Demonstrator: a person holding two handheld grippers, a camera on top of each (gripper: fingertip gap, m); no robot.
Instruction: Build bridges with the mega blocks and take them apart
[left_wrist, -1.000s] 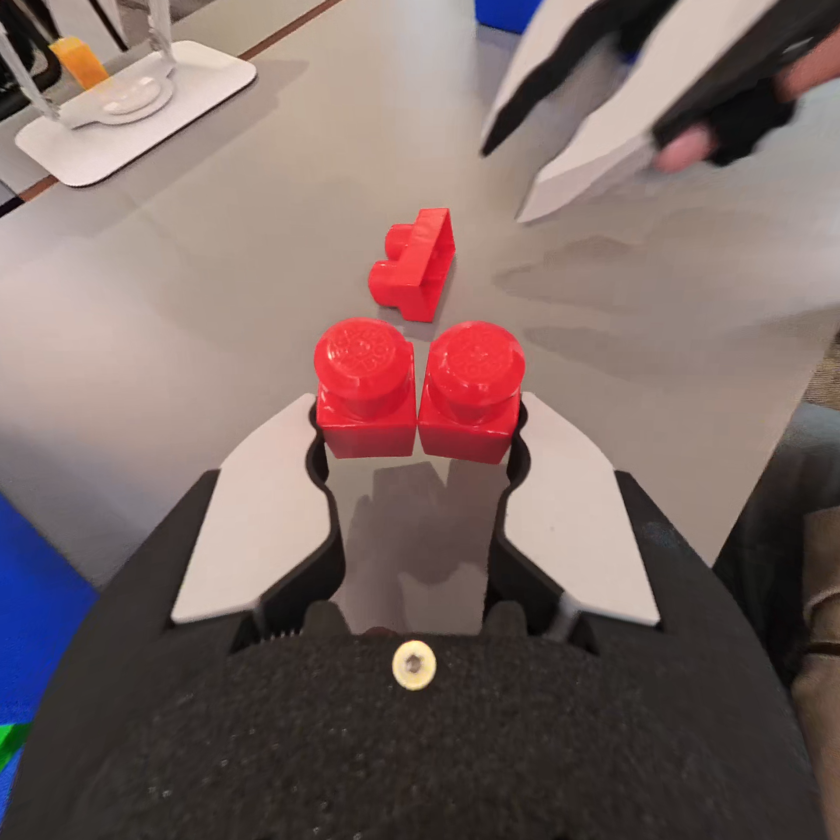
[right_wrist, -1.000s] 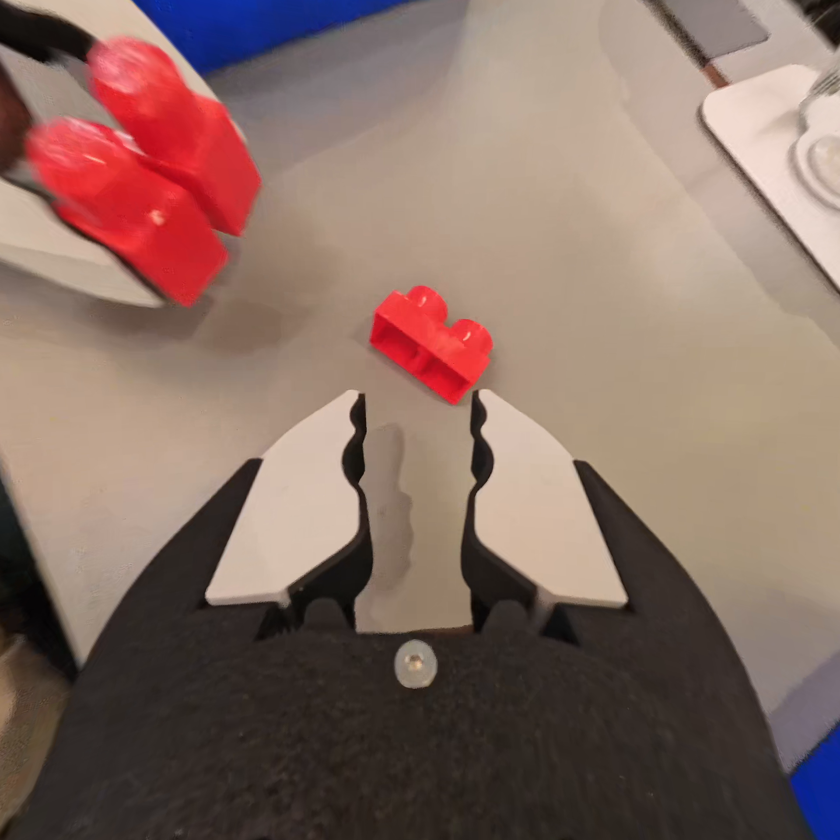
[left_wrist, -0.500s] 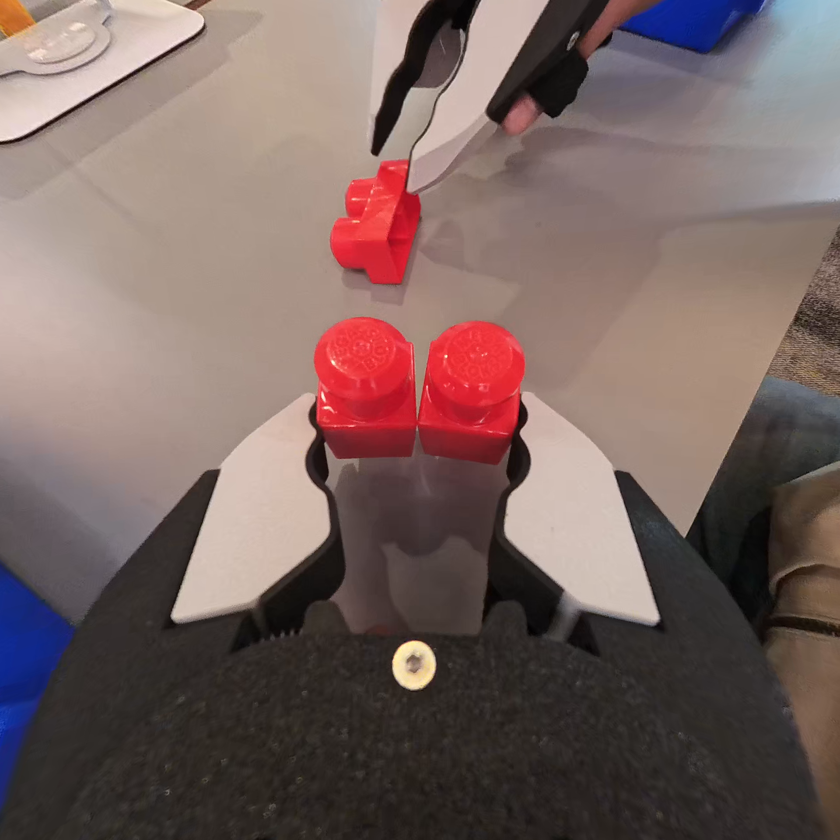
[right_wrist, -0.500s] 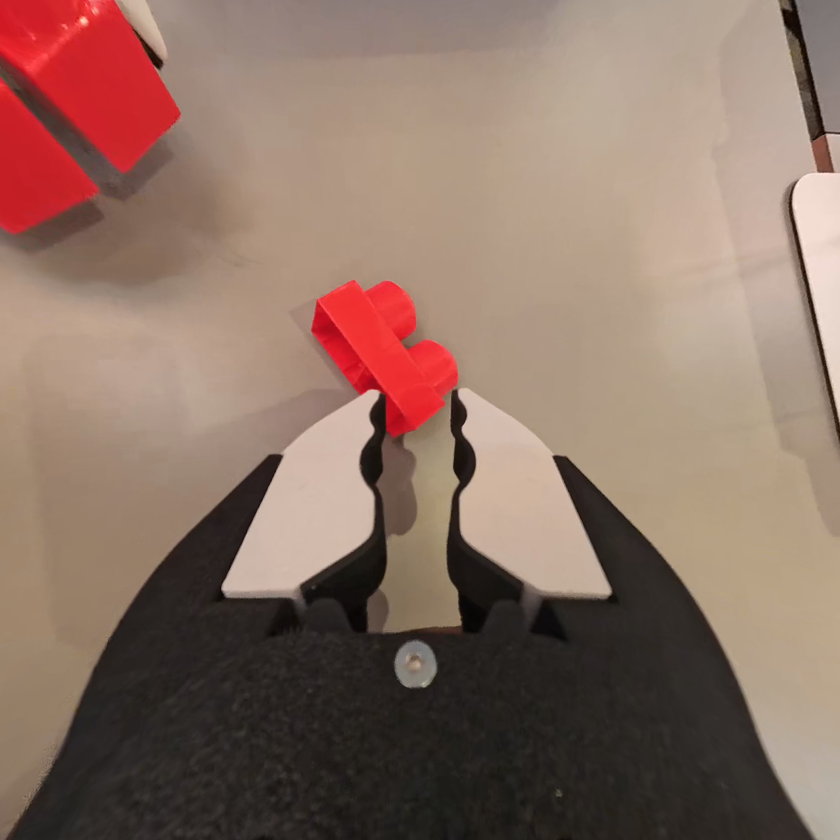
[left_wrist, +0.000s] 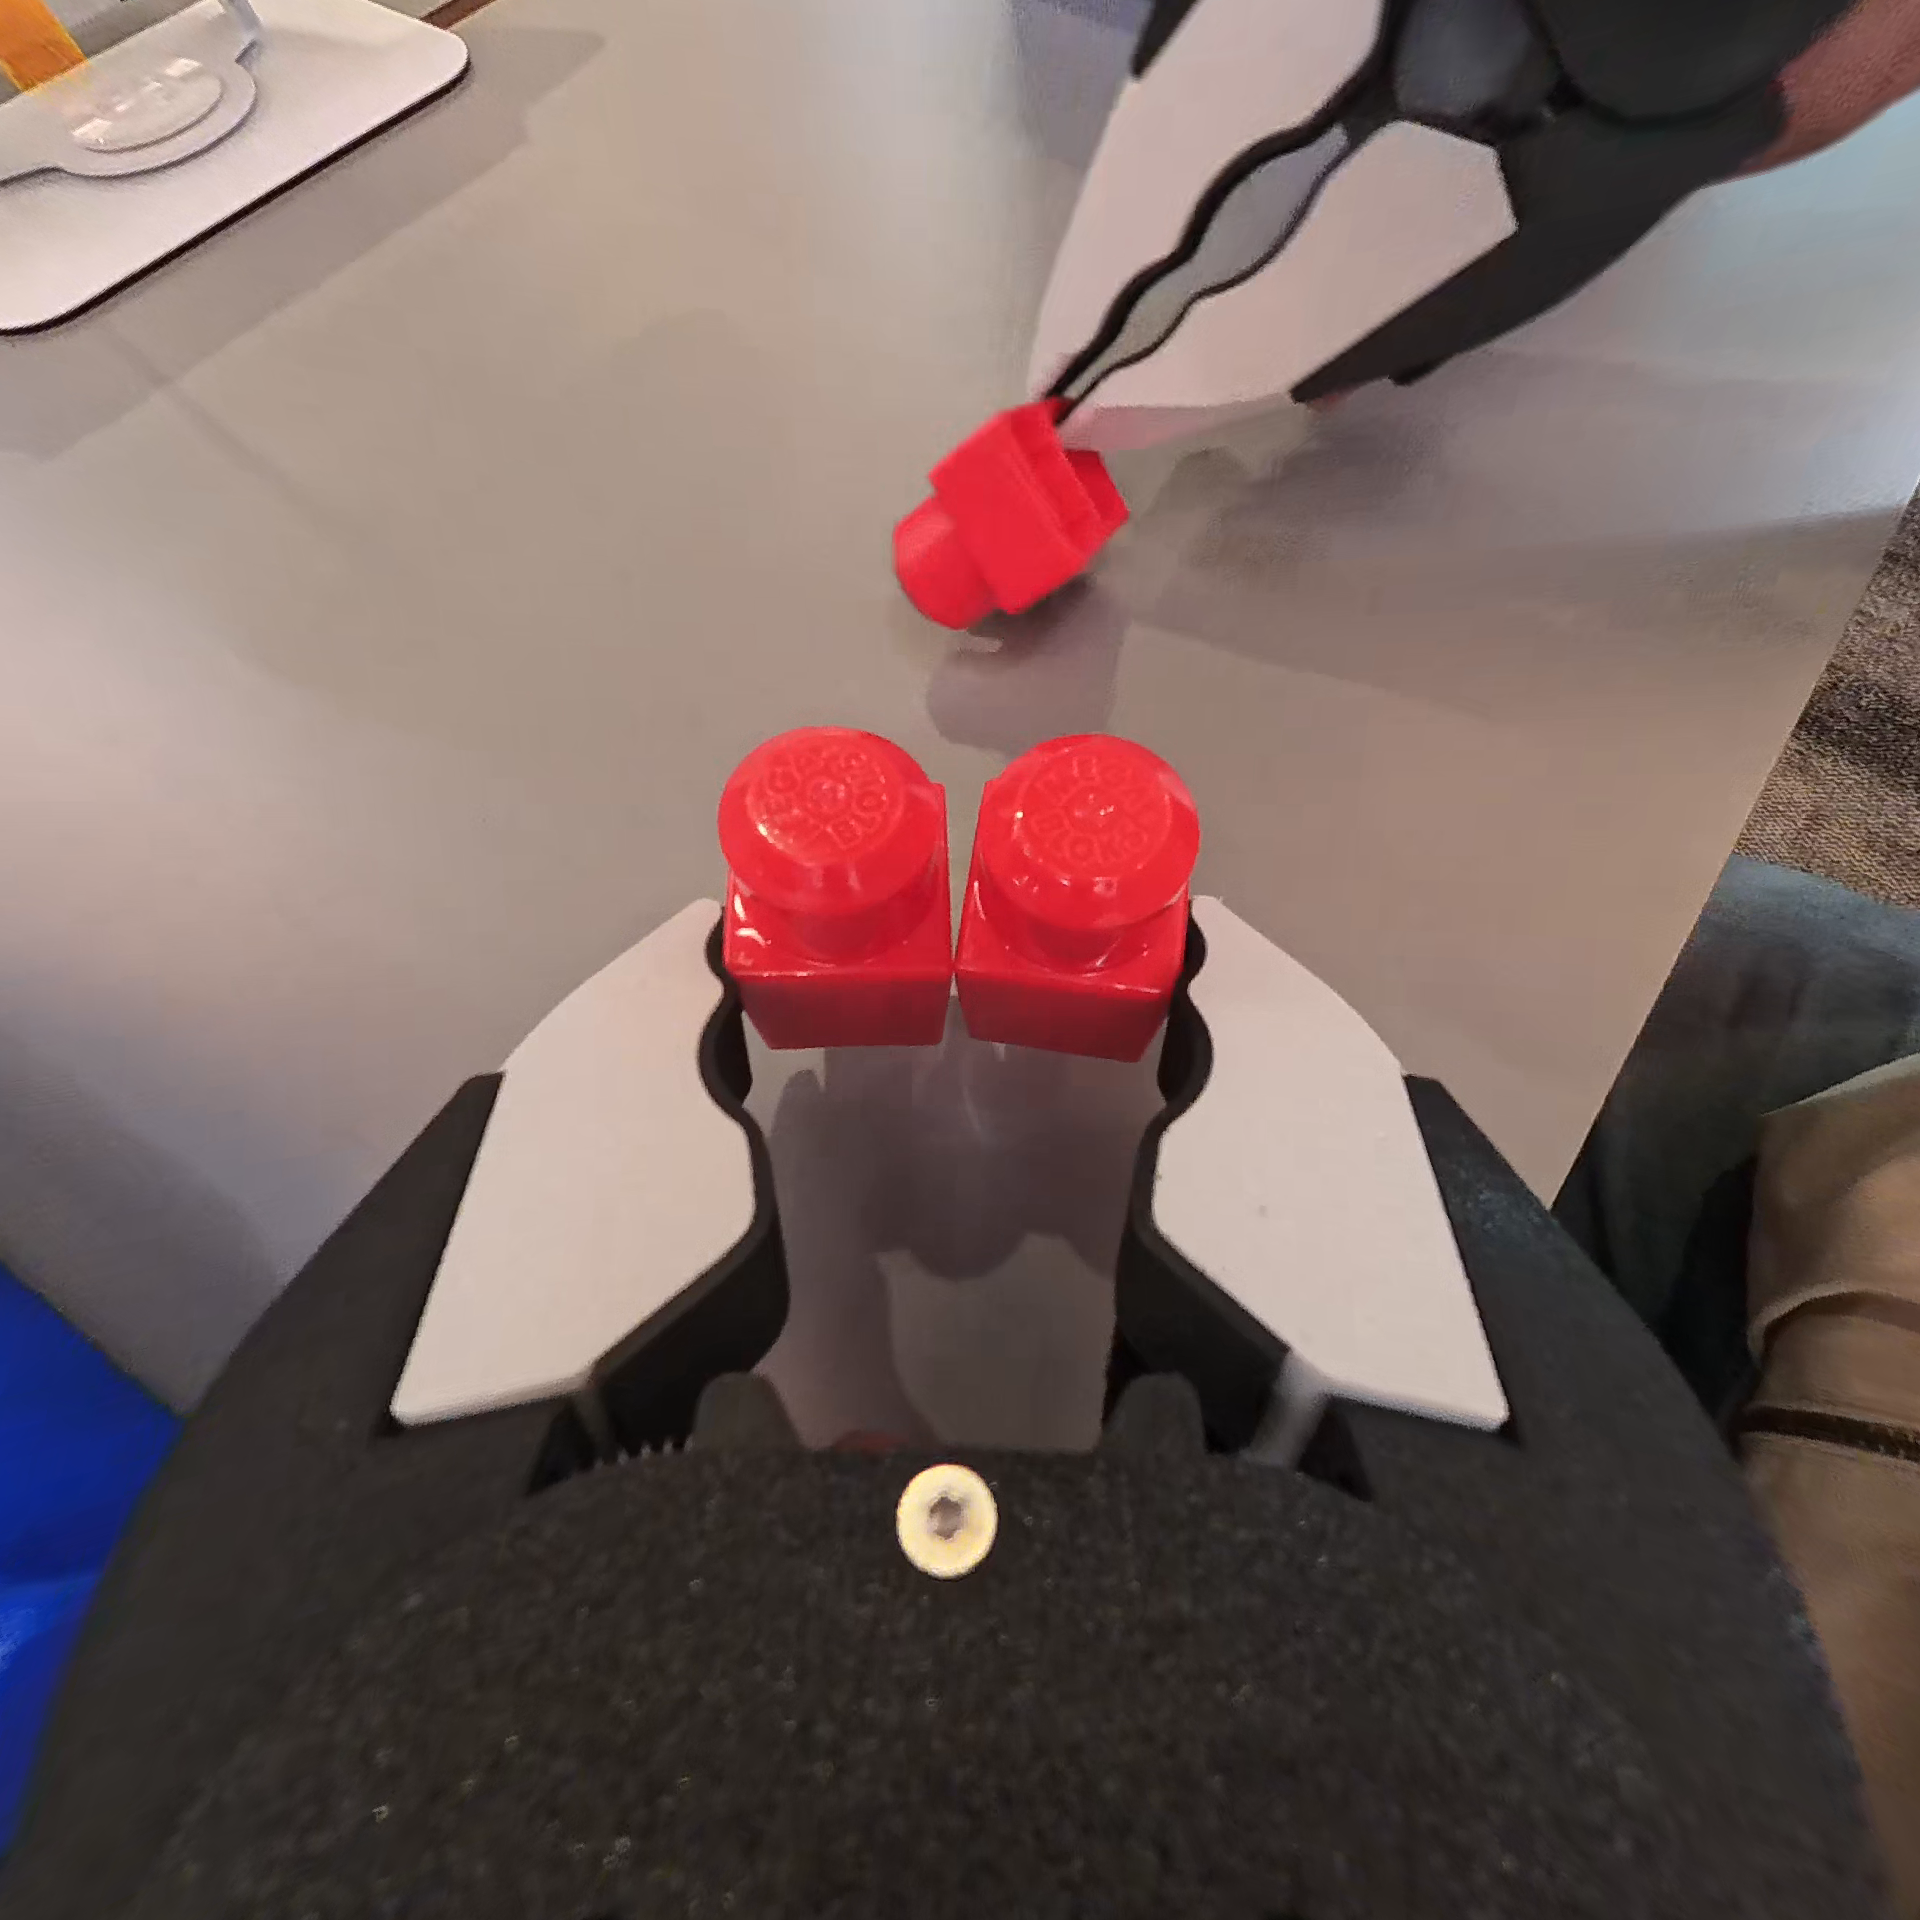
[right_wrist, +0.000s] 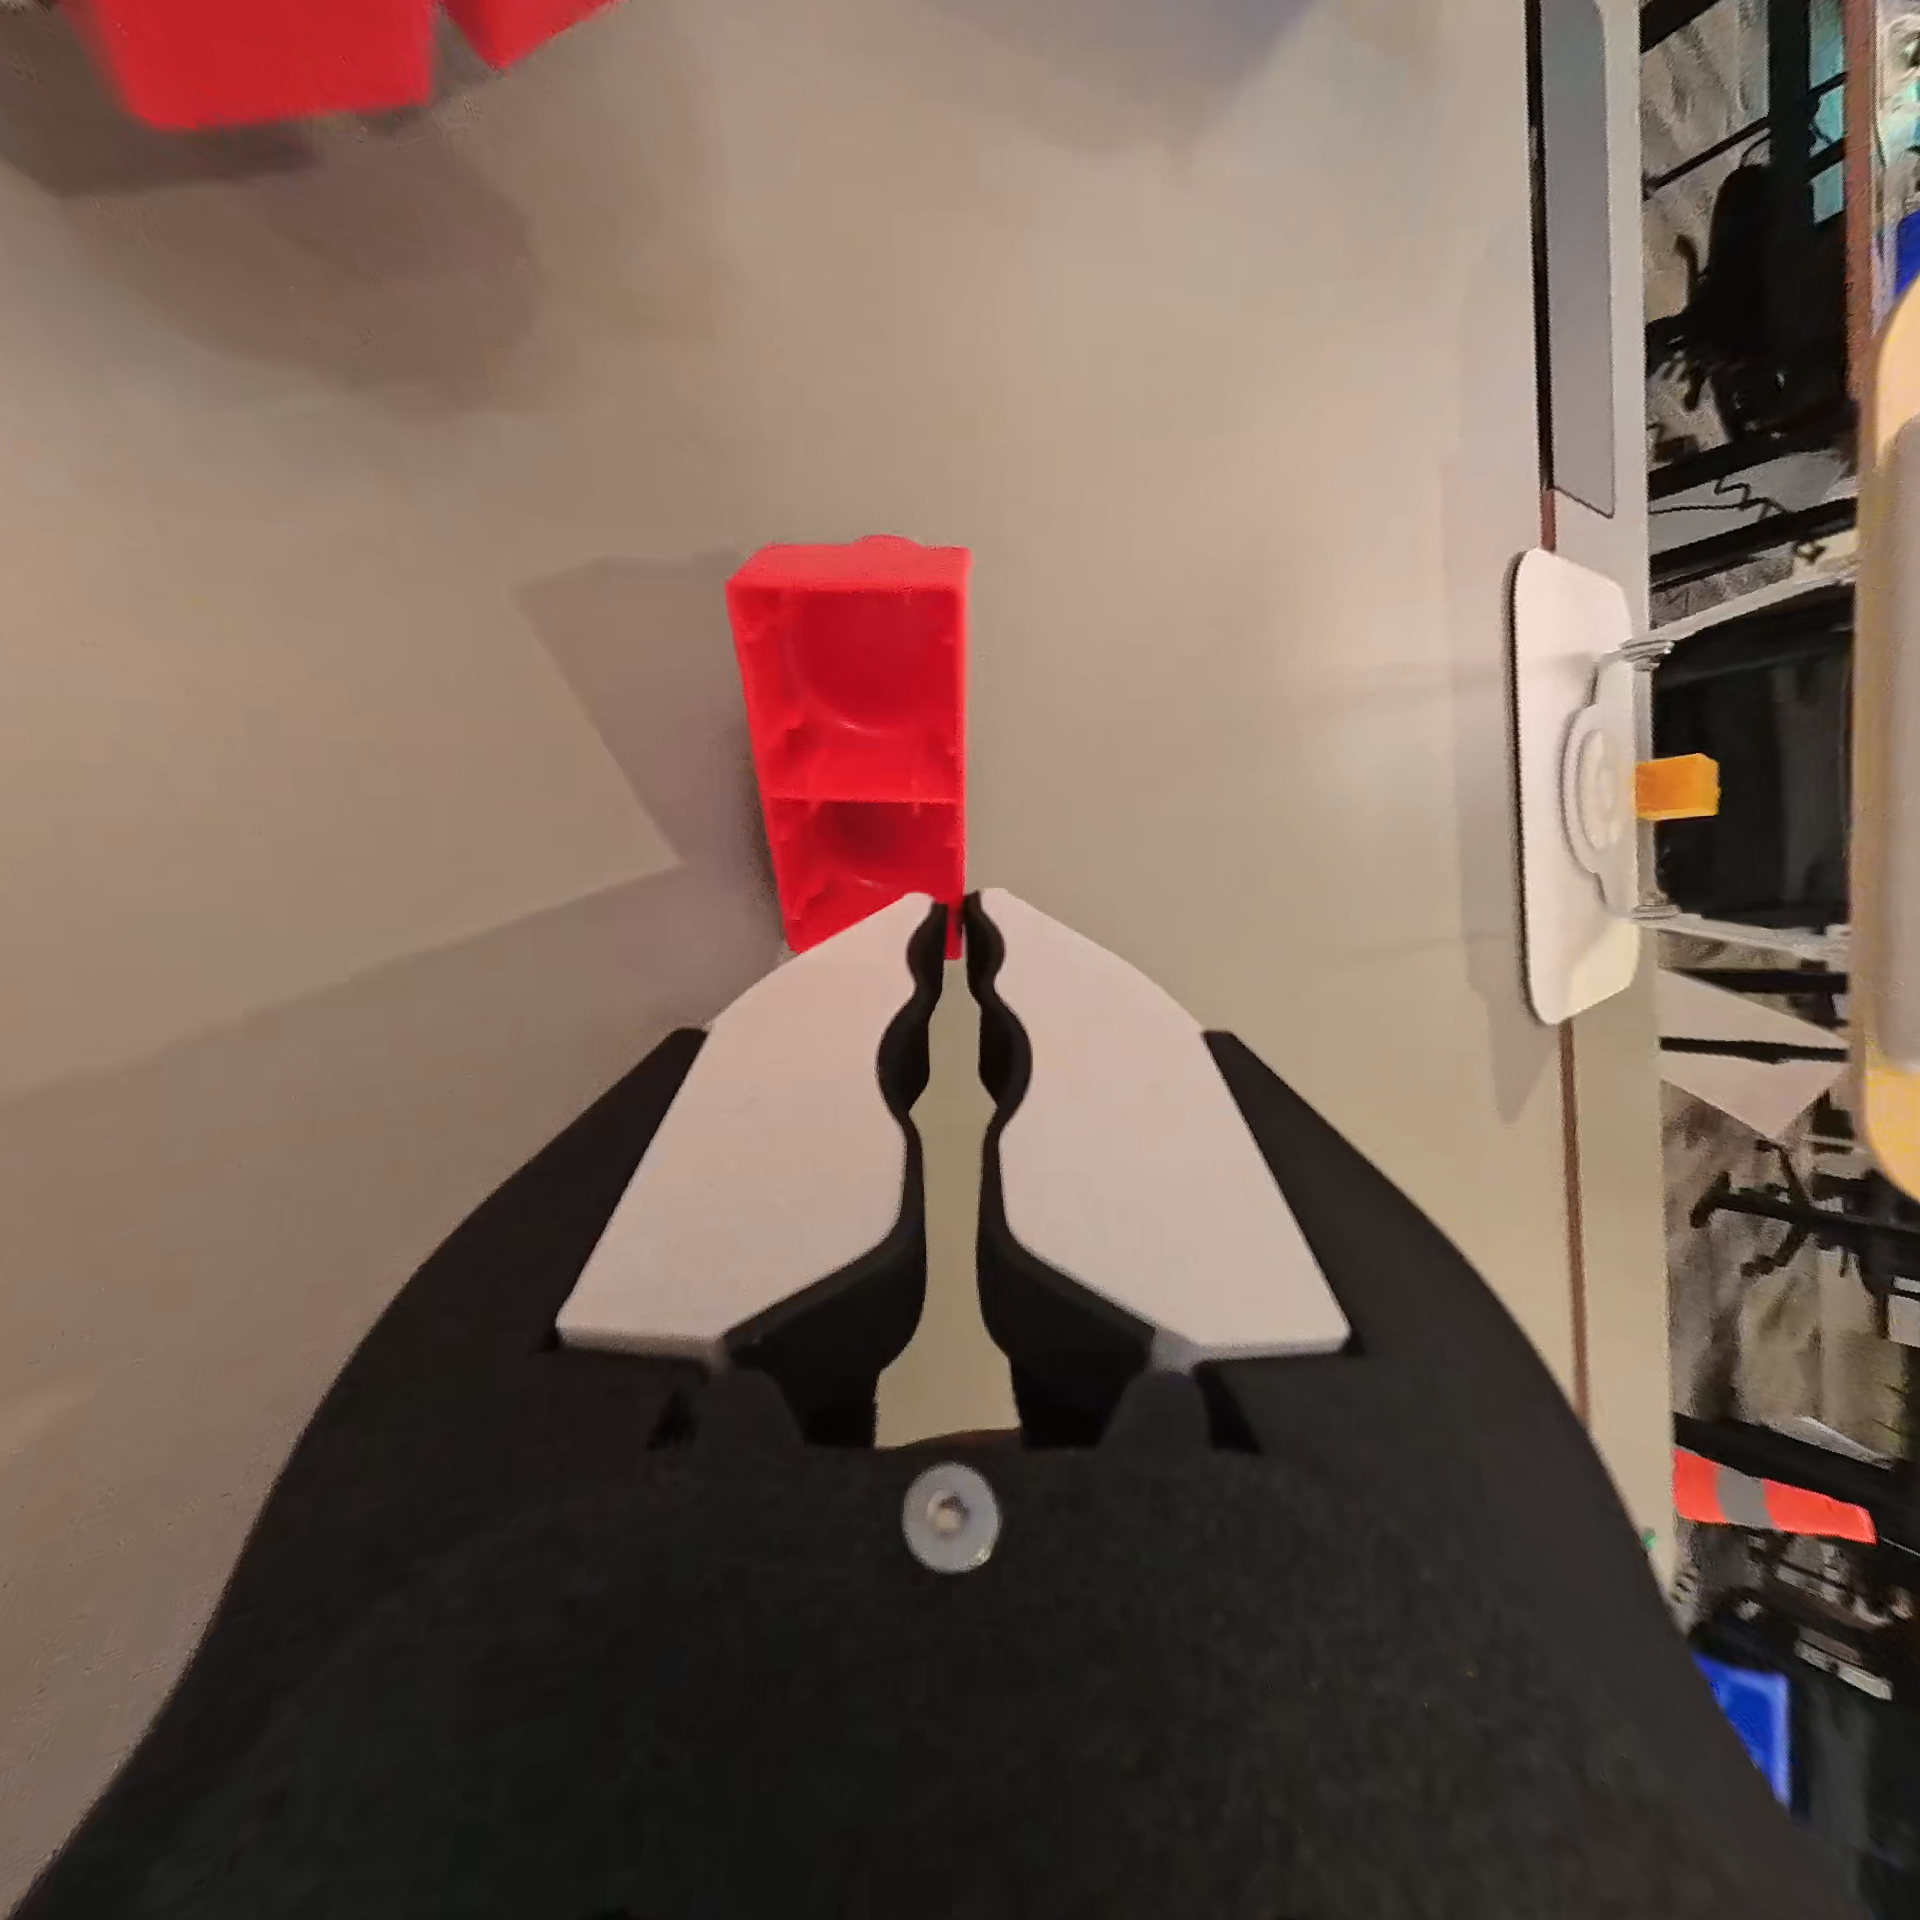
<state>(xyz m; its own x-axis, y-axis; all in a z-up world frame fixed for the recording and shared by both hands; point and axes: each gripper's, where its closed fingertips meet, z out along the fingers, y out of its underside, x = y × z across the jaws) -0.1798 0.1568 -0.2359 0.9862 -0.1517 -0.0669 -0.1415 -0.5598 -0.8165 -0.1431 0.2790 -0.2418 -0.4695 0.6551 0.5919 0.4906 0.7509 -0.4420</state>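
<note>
Your left tongs (left_wrist: 956, 971) squeeze 2 red blocks (left_wrist: 951, 914) side by side. Your right tongs (right_wrist: 954, 914) pinch the 2-stud block (right_wrist: 857, 732) above the table (right_wrist: 1195, 416).

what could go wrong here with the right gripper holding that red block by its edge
1. The right gripper pinches only one thin wall at the corner of the two-stud red block, so the block may twist or slip out.
2. The left gripper squeezes two single red blocks side by side; they are not joined, so one might pop out if pressed while stacking.
</note>
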